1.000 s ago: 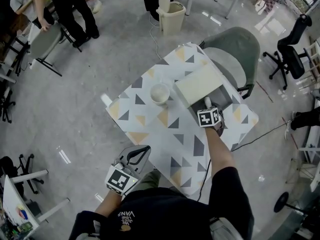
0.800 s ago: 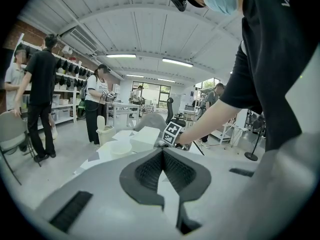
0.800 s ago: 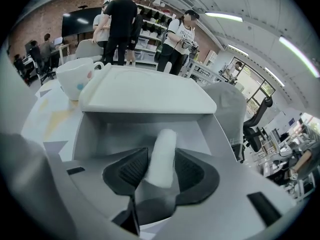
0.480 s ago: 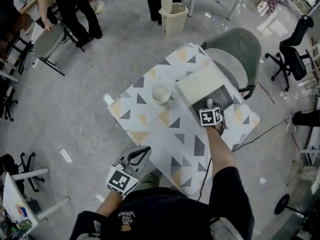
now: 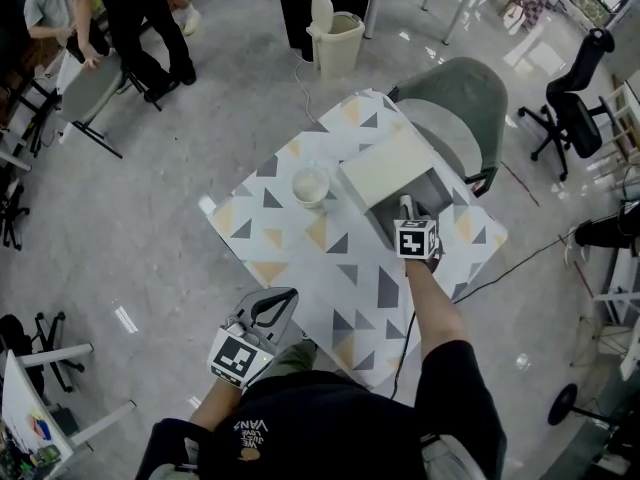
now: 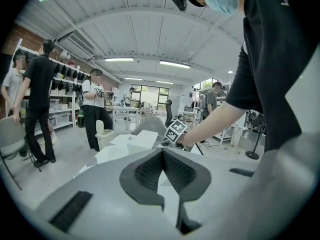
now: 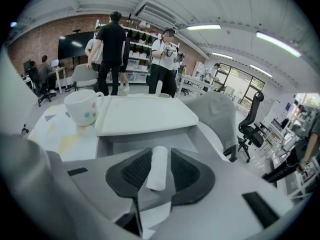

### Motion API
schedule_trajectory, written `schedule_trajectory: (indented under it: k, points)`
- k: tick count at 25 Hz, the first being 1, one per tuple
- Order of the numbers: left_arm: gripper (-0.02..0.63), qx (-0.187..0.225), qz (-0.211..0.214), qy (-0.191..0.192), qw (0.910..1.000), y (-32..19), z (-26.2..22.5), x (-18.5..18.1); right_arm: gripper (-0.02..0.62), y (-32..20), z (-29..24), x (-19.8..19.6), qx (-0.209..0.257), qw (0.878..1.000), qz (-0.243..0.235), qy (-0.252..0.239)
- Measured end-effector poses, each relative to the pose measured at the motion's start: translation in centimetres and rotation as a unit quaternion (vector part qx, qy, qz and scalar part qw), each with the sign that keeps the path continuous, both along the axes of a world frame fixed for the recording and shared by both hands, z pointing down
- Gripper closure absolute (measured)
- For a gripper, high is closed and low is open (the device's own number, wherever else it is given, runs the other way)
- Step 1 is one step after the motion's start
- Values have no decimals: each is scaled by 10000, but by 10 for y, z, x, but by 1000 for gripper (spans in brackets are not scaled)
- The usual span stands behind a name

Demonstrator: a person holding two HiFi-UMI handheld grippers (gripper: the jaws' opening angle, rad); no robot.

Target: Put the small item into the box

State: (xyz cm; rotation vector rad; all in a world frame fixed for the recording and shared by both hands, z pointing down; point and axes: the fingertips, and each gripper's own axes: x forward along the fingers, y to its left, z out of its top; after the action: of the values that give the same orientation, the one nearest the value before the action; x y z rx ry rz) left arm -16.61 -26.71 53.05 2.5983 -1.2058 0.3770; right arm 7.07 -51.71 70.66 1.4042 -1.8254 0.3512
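Observation:
The small item, a short white roll (image 7: 157,169), sits between the pads of my right gripper (image 7: 161,153), whose jaws have just been closing and now press on it. In the head view this gripper (image 5: 405,206) hangs just in front of the box (image 5: 428,190), an open grey tray with its cream lid (image 5: 385,163) lying across the far part. The box's open front (image 7: 150,141) lies right beyond the roll. My left gripper (image 5: 291,295) is shut and empty, held off the table's near-left edge (image 6: 163,150).
A white cup (image 5: 309,185) with coloured dots (image 7: 82,106) stands left of the box on the triangle-patterned table (image 5: 300,258). A grey chair (image 5: 465,93) is behind the table, with a bin (image 5: 333,33) and people standing farther back.
The right gripper has lifted slightly with the white roll between its jaws, staying just in front of the box. The left gripper has stayed put.

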Motion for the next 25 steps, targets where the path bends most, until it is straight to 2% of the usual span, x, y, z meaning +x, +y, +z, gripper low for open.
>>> schedule_trajectory:
  k: [3,5,18,25]
  points:
    - [600,55,80,32,9999,2,-5,10,569,10,-23,2,324,9992,-2,-244]
    - [600,113,136,56,9998,4,-9,17,592,18,-38,3,519,9977,-42,-437]
    - [600,468,223,50,9986,44,-37,60,594,120,-141,13,1365,9781,-284,-1545]
    - [600,483,55,13,9988,76,-49,86,594,201,-189,23,1671,9607,-776,-2078]
